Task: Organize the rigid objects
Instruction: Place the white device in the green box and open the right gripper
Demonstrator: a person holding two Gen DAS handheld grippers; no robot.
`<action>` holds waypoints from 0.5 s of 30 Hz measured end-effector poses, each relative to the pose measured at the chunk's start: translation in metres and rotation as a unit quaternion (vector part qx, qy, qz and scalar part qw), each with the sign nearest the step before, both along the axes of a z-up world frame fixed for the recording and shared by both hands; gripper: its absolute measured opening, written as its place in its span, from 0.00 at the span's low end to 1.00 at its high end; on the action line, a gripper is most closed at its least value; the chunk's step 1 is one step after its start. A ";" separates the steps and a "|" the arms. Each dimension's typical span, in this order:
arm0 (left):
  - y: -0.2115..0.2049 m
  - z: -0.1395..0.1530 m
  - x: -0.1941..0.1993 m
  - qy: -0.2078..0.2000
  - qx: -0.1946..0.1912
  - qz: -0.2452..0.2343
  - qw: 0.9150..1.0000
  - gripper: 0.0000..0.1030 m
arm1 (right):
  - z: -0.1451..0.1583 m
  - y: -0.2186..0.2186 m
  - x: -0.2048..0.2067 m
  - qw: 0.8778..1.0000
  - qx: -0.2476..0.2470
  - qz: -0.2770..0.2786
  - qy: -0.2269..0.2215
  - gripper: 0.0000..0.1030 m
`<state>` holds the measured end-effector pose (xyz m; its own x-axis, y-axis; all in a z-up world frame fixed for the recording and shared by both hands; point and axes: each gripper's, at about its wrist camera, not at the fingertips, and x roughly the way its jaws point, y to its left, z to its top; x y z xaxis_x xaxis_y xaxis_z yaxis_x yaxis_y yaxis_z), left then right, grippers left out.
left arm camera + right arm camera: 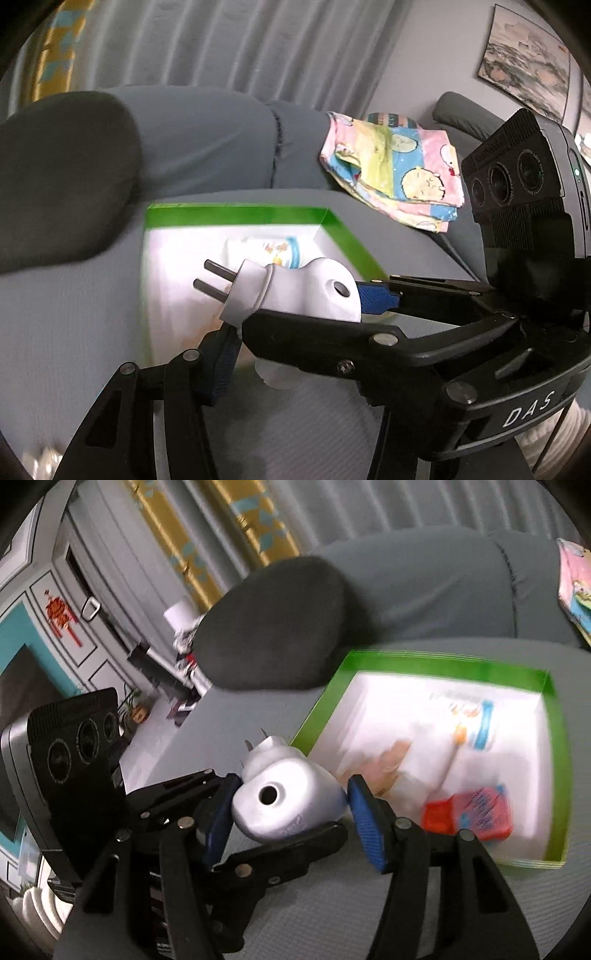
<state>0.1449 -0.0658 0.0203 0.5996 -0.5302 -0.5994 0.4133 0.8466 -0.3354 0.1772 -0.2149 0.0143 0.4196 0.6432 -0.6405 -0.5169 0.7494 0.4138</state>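
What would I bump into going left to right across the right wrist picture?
Other gripper's camera block → white plug device → green-edged box → patterned cloth.

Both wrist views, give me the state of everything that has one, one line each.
White plug: held by both grippers, prongs bare.
Left gripper: shut on the white plug.
Right gripper: shut on the white plug.
Green box: open, things inside.
Patterned cloth: folded, on the sofa.
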 end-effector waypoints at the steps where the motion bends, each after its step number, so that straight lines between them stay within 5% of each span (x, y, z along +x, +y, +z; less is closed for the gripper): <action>1: -0.004 0.001 0.006 0.001 0.003 -0.002 1.000 0.52 | 0.002 -0.003 0.005 1.000 -0.003 -0.007 -0.005 0.54; 5: -0.024 -0.002 0.029 0.015 0.024 -0.007 1.000 0.57 | 0.000 -0.015 0.027 0.999 -0.007 -0.052 0.001 0.62; 7: -0.026 -0.004 0.031 0.024 0.027 -0.010 0.999 0.74 | -0.006 -0.026 0.035 0.997 -0.013 -0.080 0.011 0.81; 9: -0.031 -0.007 0.034 0.023 0.046 0.003 0.999 0.98 | -0.009 -0.034 0.038 0.995 -0.016 -0.097 0.015 0.86; 15: -0.027 -0.017 0.030 0.027 0.096 0.051 0.994 0.99 | -0.017 -0.064 0.031 0.990 -0.038 -0.136 0.014 0.96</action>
<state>0.1751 -0.0924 0.0034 0.6086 -0.3402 -0.7168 0.3072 0.9340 -0.1824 0.2079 -0.2790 -0.0032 0.5518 0.4588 -0.6964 -0.2814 0.8885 0.3624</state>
